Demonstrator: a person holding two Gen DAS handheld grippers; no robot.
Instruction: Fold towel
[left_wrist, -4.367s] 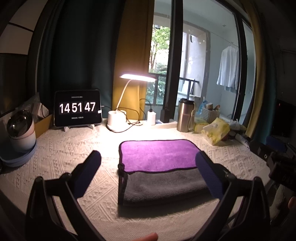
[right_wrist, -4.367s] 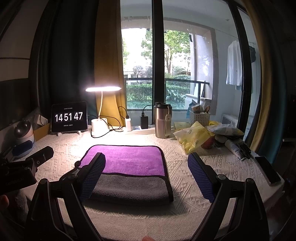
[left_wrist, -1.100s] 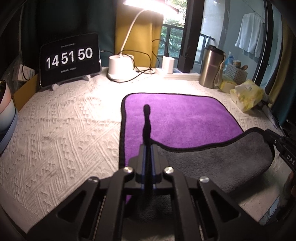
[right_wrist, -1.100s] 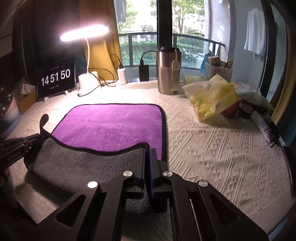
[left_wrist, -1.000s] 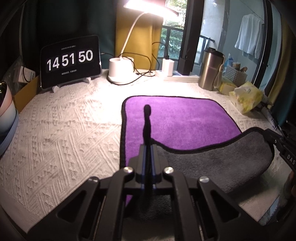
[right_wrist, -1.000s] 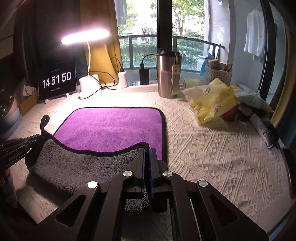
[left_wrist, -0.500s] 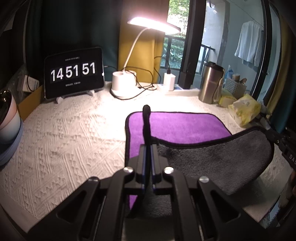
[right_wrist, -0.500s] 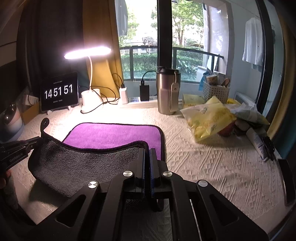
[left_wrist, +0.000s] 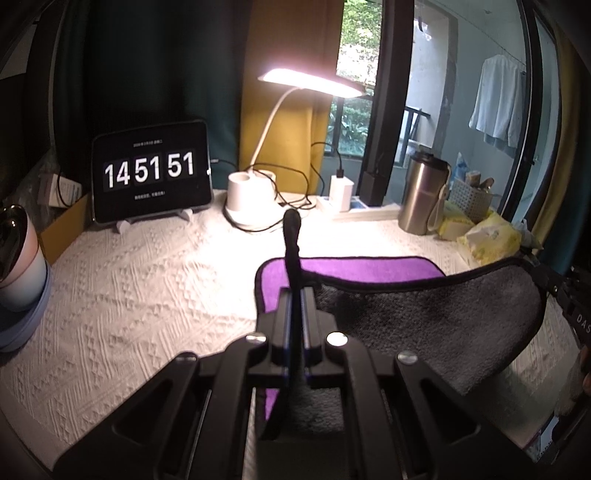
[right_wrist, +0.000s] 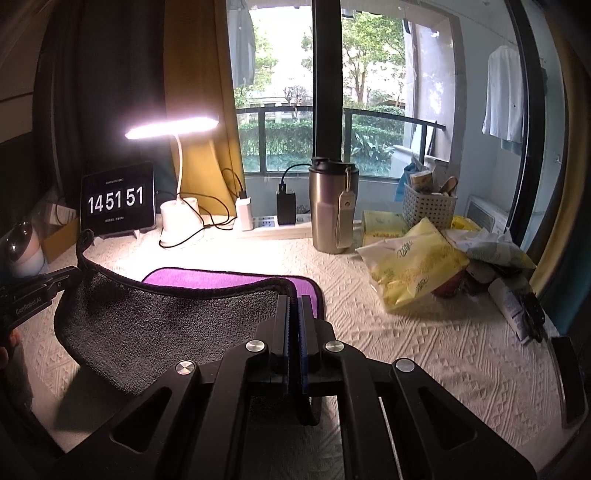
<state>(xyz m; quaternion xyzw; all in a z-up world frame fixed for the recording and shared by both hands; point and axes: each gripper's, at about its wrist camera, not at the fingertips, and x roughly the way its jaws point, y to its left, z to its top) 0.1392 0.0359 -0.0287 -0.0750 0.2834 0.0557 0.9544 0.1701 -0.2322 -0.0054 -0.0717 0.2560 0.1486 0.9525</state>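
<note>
The towel (left_wrist: 424, 317) is purple on one face and grey on the other, with a black hem. Its far part lies flat on the table; its near edge hangs lifted, grey face towards me, between both grippers. My left gripper (left_wrist: 294, 299) is shut on the near left corner, whose hem loop sticks up past the fingertips. My right gripper (right_wrist: 293, 306) is shut on the near right corner of the towel (right_wrist: 166, 321). The right gripper shows at the right edge of the left wrist view (left_wrist: 565, 291), the left gripper at the left edge of the right wrist view (right_wrist: 40, 288).
A white textured cloth (left_wrist: 147, 295) covers the table. At the back stand a clock tablet (left_wrist: 151, 171), a lit desk lamp (left_wrist: 255, 199), a charger and power strip (right_wrist: 266, 221) and a steel tumbler (right_wrist: 332, 206). Yellow bags and tubes (right_wrist: 417, 266) lie at the right, a round device (left_wrist: 18, 266) at the left.
Both grippers closed on the towel's near corners and have raised them. The near grey edge has risen further off the table in the last half second, hiding more of the purple face.
</note>
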